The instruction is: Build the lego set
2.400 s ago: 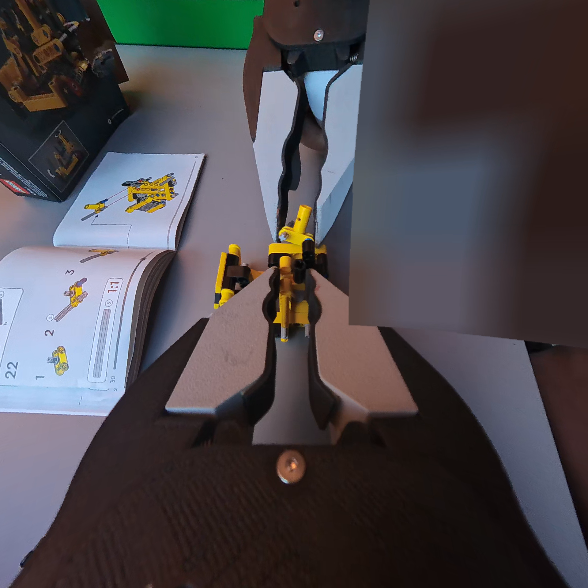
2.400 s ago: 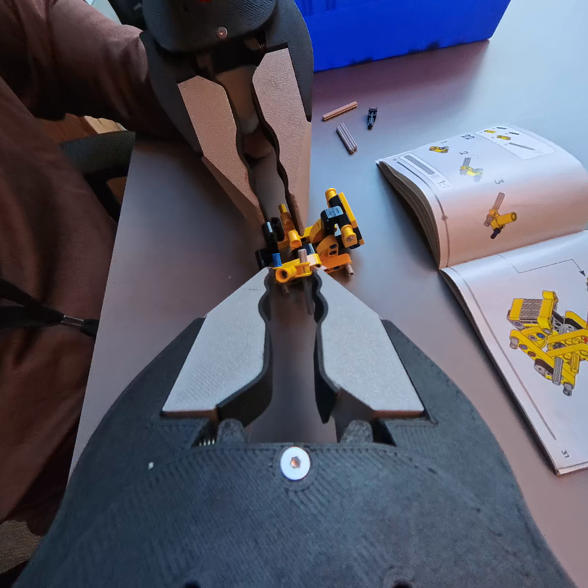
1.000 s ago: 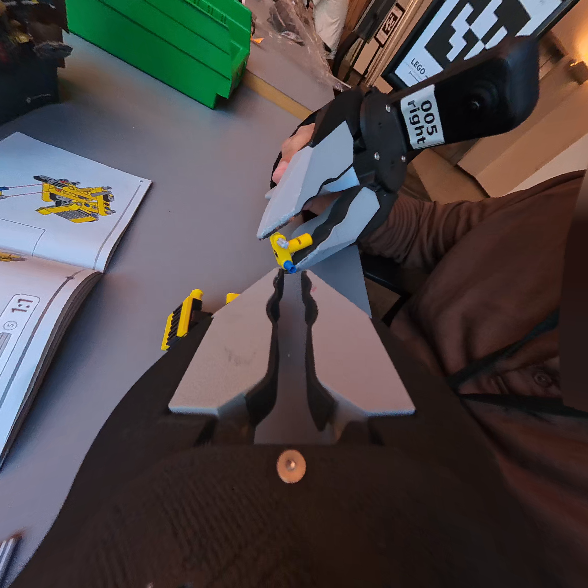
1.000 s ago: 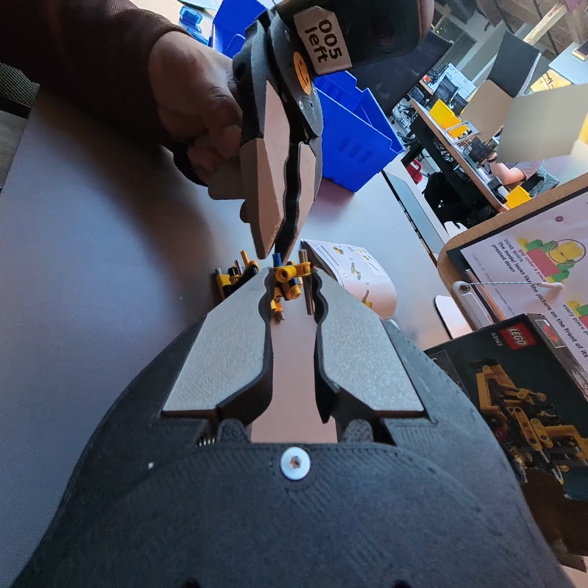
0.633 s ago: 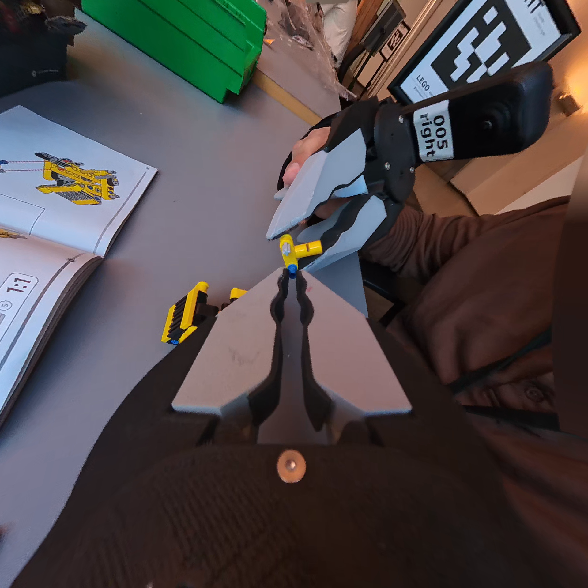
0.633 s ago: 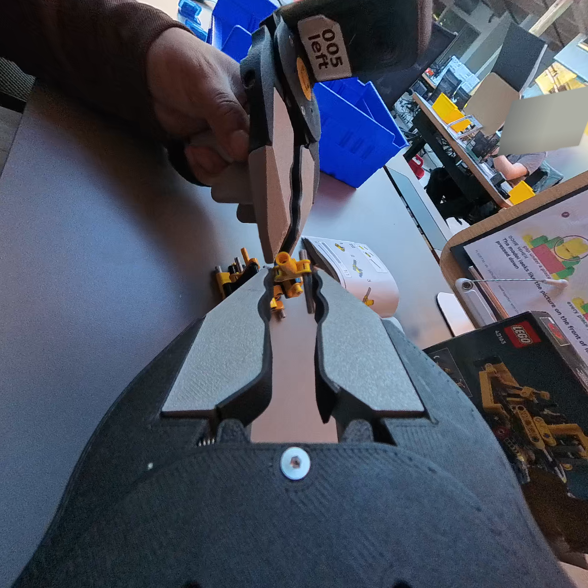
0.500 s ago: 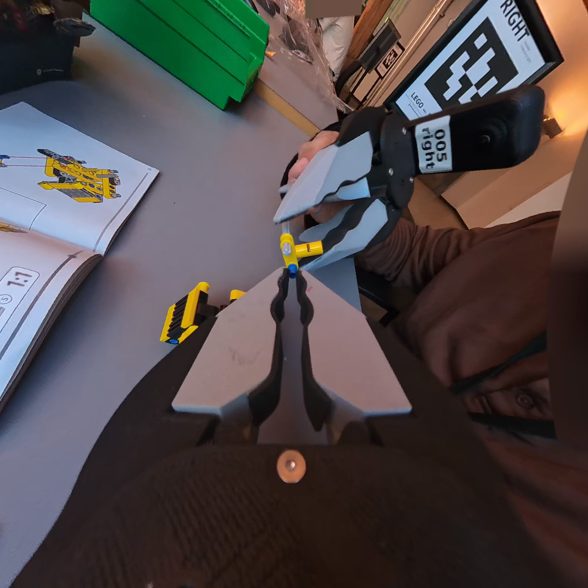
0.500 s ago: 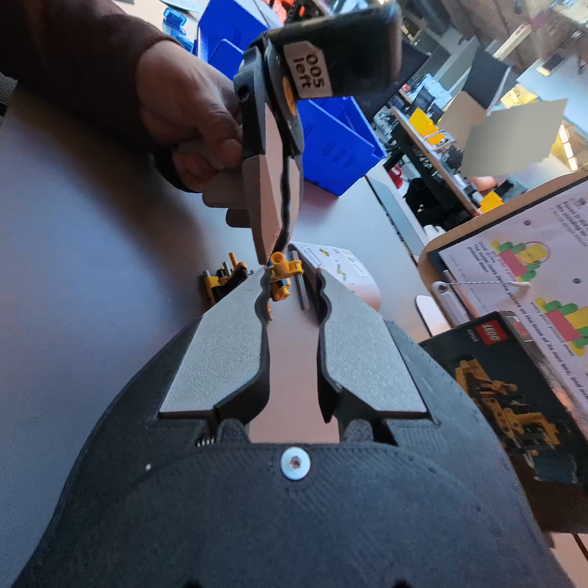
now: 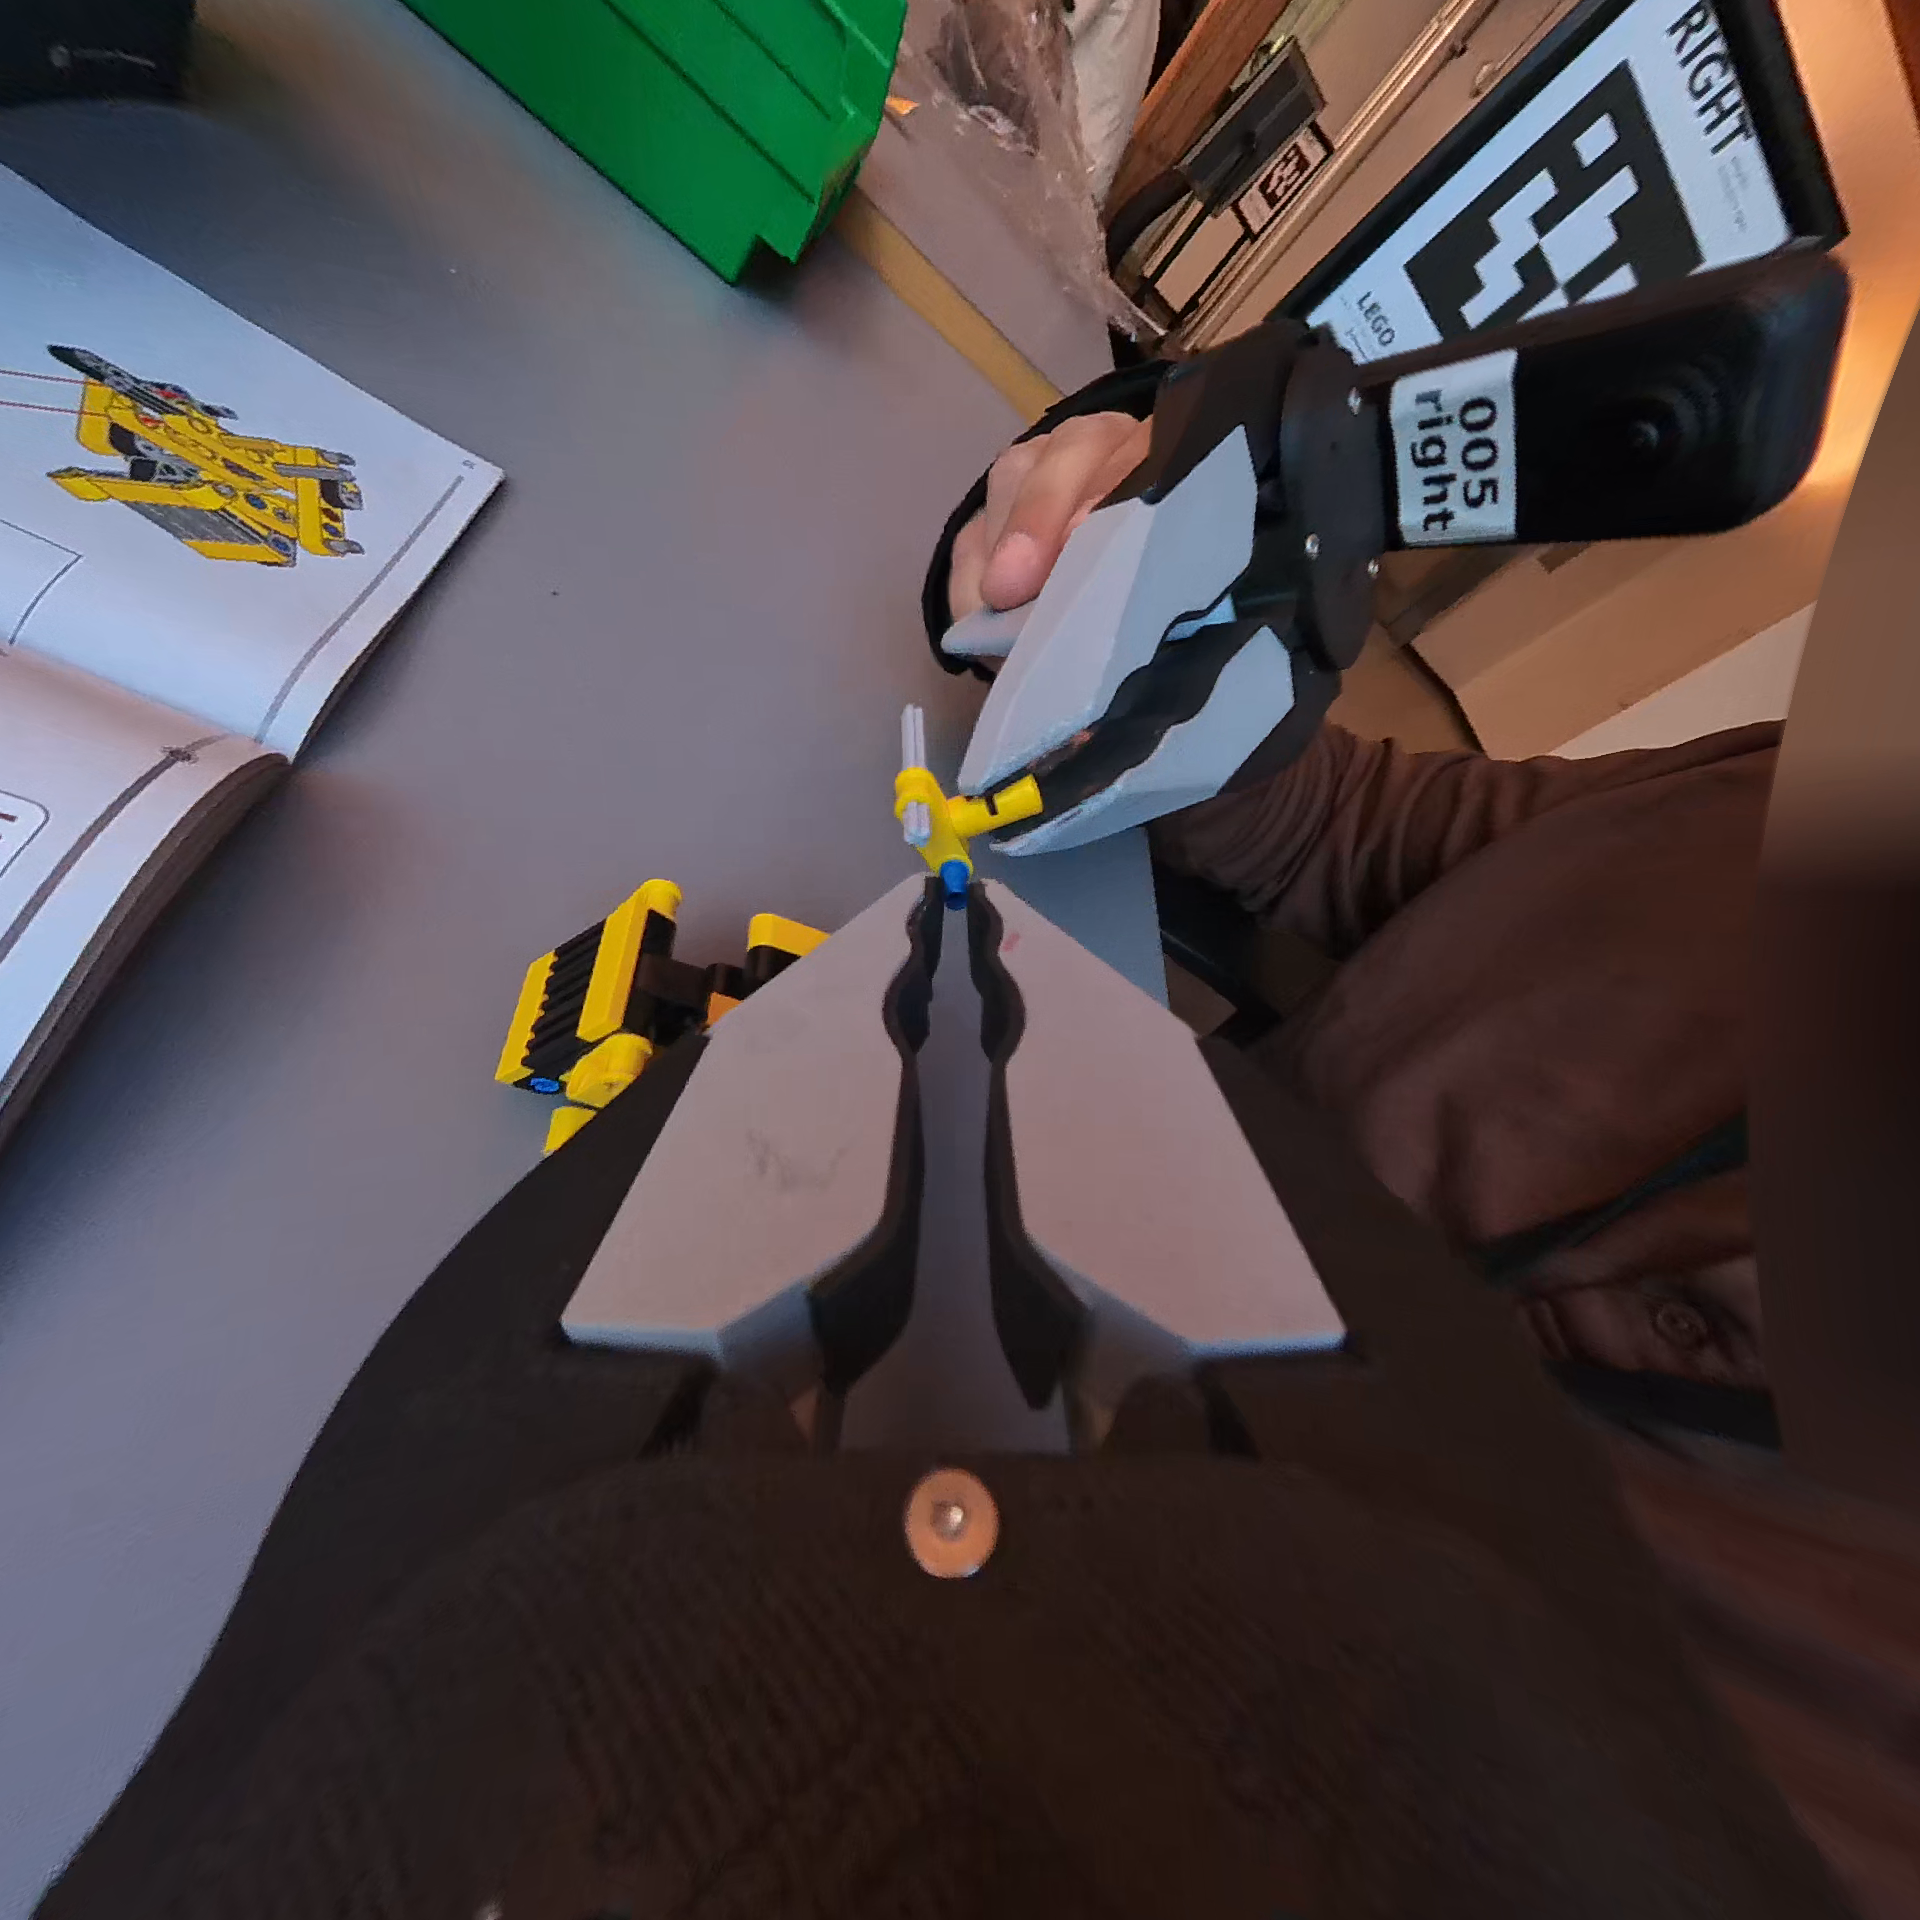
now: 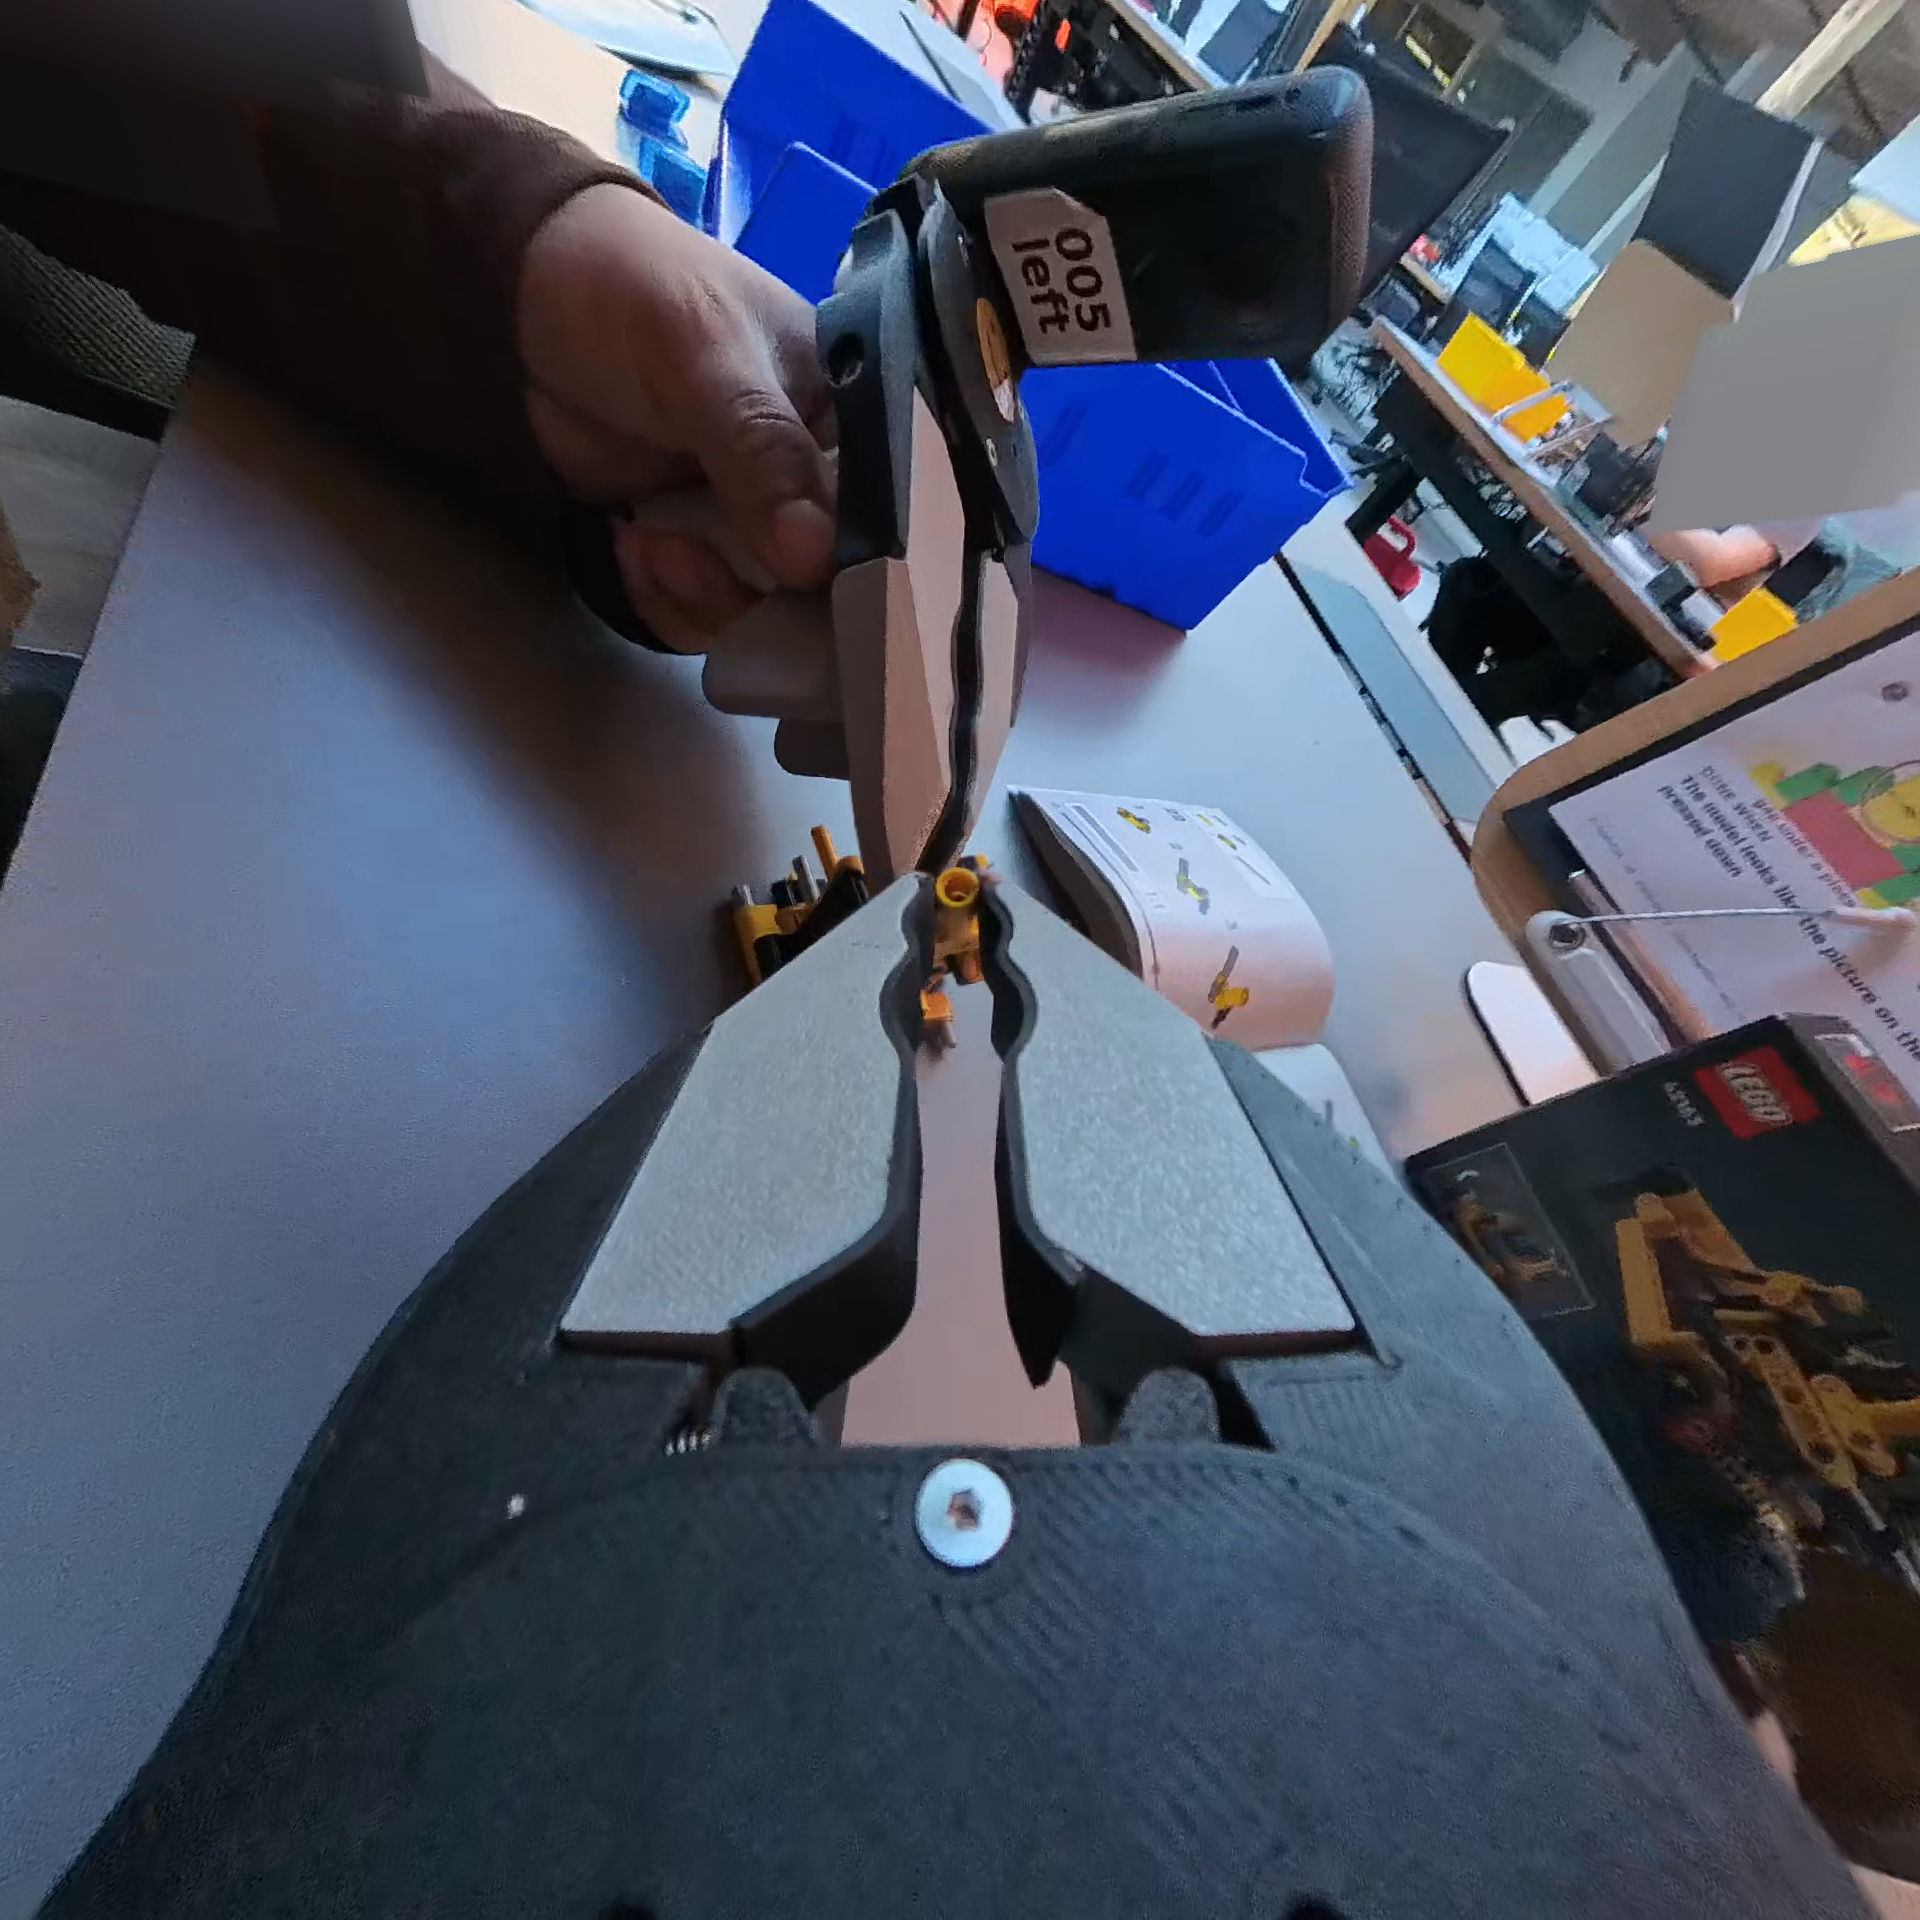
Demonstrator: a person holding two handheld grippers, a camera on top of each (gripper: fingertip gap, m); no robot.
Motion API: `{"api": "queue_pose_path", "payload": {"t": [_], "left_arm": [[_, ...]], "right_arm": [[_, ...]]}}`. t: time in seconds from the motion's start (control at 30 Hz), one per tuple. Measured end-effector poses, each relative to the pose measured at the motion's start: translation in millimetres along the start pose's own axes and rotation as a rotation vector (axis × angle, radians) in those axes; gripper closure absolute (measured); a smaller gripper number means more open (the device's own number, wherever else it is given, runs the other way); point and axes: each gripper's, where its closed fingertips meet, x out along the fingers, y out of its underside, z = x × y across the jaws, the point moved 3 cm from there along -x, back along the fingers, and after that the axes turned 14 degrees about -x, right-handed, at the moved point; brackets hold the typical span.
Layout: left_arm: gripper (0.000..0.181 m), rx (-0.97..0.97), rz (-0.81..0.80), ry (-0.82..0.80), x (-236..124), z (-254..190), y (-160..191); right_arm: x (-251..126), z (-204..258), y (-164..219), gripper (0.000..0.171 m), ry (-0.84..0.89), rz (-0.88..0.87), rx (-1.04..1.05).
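**Small connector piece held aloft between both grippers, the main model waiting on the counter**

Left wrist view: The build looks only partly done. A yellow-and-black sub-assembly [image 9: 613, 997] lies on the grey counter [image 9: 644, 540], just left of the left gripper [image 9: 951, 896], with nothing holding it. The open instruction booklet [image 9: 208, 582] at the left shows a much fuller yellow machine, so I judge that a good deal is left to add. Above the counter, the right gripper [image 9: 1023, 816] comes in from the right, its fingers [image 9: 1091, 644] closed on the side stub of a small yellow connector piece [image 9: 940, 816] that carries a pale grey axle and a blue pin at its lower end. The left gripper's fingers are nearly together; the blue pin sits right at their tips, but whether they pinch it or only touch it I cannot tell here. A green bin [image 9: 675, 114] stands at the far edge.

Right wrist view: The right gripper's fingers [image 10: 790, 1122] stand a narrow gap apart, clamped on the yellow connector piece at their tips. The left gripper descends from above, its fingers pressed almost flat together, tips meeting the piece's top. The sub-assembly rests on the counter behind, left of the tips. The booklet, a blue bin [image 10: 1122, 457] and the set's dark box [image 10: 1683, 1247] lie beyond and to the right.
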Motion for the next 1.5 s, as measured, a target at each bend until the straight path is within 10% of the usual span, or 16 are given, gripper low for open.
{"api": "queue_pose_path", "payload": {"t": [0.47, 0.87, 1.5], "left_arm": [[0.178, -0.019, 0.005, 0.012, -2, 2, 0], [0.162, 0.486, 0.125, -0.316, -12, 3, 16], [0.155, 0.464, 0.203, -0.313, 4, 20, 19]], "right_arm": [[2, 1, 13, 0.167, -0.109, 0.000, 0.188], [10, 15, 27, 0.167, -0.290, 0.049, 0.348], [16, 16, 26, 0.167, -0.371, 0.120, 0.360]]}}
